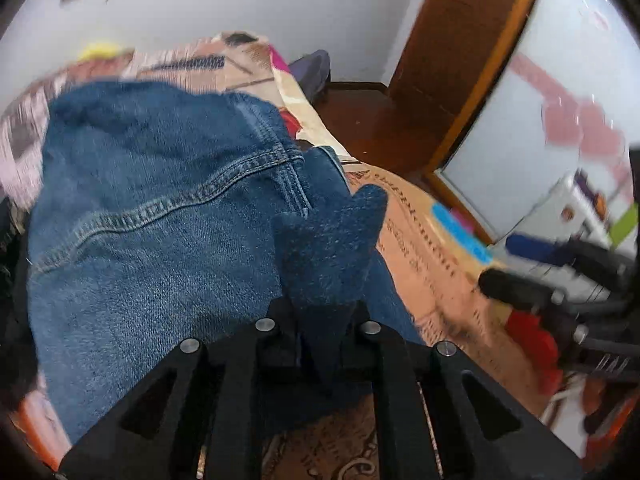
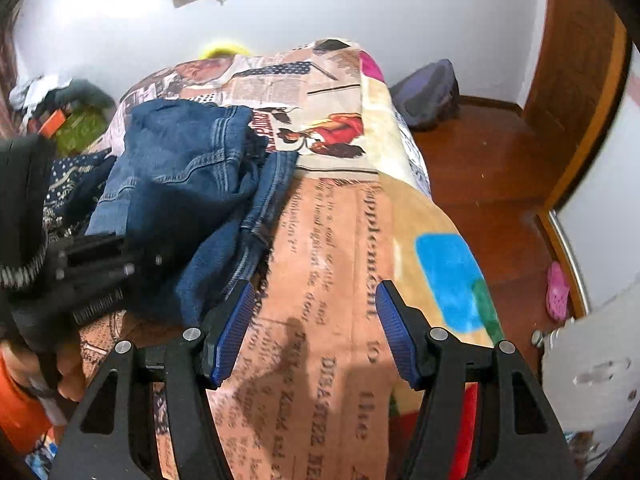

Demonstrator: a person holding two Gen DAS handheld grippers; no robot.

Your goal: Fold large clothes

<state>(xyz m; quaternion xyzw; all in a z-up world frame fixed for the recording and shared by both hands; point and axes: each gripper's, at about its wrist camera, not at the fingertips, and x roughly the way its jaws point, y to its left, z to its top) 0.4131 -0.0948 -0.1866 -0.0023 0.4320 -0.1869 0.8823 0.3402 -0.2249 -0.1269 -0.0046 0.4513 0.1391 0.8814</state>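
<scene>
While the left hand-held gripper clamps a bunched fold of the blue jeans, its jaws stand almost together with the denim pinched between them and a dark tuft of cloth sticking up just past the fingertips. From this left wrist view the jeans spread ahead and to the left of that gripper, their stitched seam running on a slant from lower left to upper right, so the long axis leads away from the jaws toward the far end of the bed. Off to the right, blurred, the right hand-held gripper shows its blue pads.

Seen from the right wrist view, the right hand-held gripper holds its jaws at a middling width with nothing between the blue ribbed pads; only the newspaper-print bedspread lies beyond them. The jeans sit crumpled ahead and to the left of it, one seamed edge trailing down toward its left fingertip, just beside it. Further left, the left hand-held gripper reaches into the denim. A wooden floor lies to the right.
</scene>
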